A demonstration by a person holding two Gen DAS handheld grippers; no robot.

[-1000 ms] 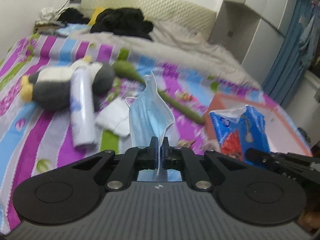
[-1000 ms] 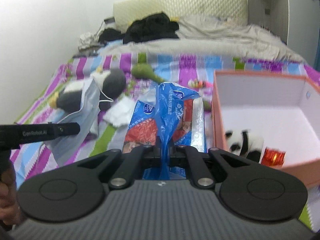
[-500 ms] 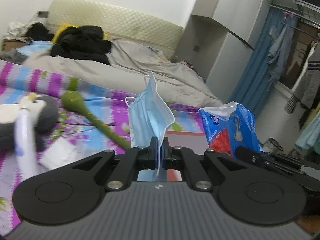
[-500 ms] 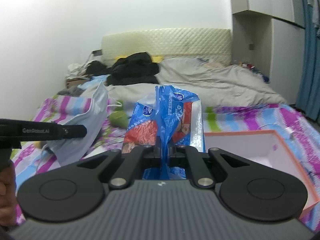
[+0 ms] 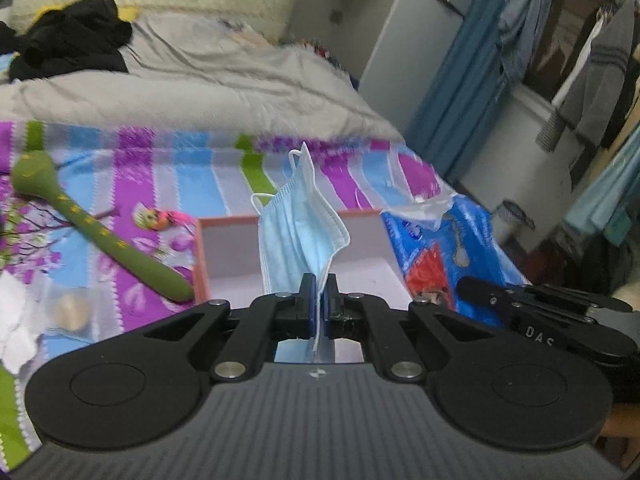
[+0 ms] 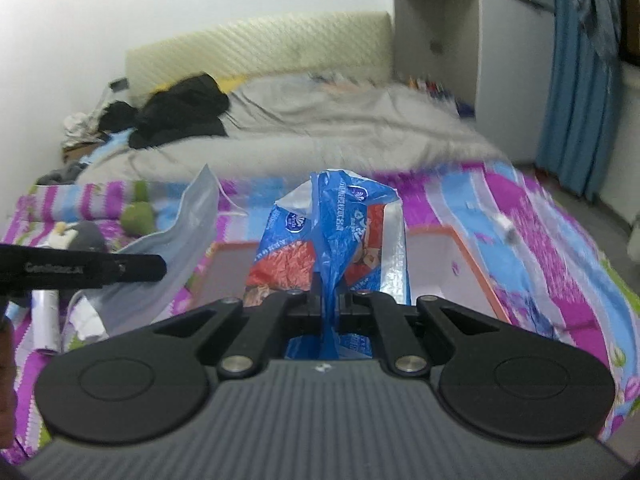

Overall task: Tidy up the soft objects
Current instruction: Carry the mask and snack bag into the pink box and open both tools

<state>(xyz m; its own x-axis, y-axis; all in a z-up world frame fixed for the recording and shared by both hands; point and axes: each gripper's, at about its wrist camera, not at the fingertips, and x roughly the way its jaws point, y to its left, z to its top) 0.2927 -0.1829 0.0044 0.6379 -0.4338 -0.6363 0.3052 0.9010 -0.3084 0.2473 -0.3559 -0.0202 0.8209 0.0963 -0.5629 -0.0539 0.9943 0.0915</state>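
Observation:
My left gripper (image 5: 319, 286) is shut on a light blue face mask (image 5: 298, 228) and holds it above the near left part of an orange-walled box (image 5: 198, 256). My right gripper (image 6: 329, 294) is shut on a blue and red plastic packet (image 6: 340, 236) and holds it over the same box (image 6: 476, 268). The packet also shows at the right of the left wrist view (image 5: 432, 256), and the mask at the left of the right wrist view (image 6: 176, 256). The box floor is mostly hidden behind the held things.
On the striped bedspread (image 5: 160, 168) lie a green snake plush (image 5: 92, 232), a small pink toy (image 5: 156, 218) and white tissue (image 5: 16, 320). A penguin plush (image 6: 80, 236) and a white tube (image 6: 46, 316) lie left. A grey duvet (image 6: 320, 128) and black clothes (image 6: 180, 116) lie behind.
Both grippers have swung right and come over the orange box with the mask and the packet still held. The penguin plush and tube have passed out of the left wrist view.

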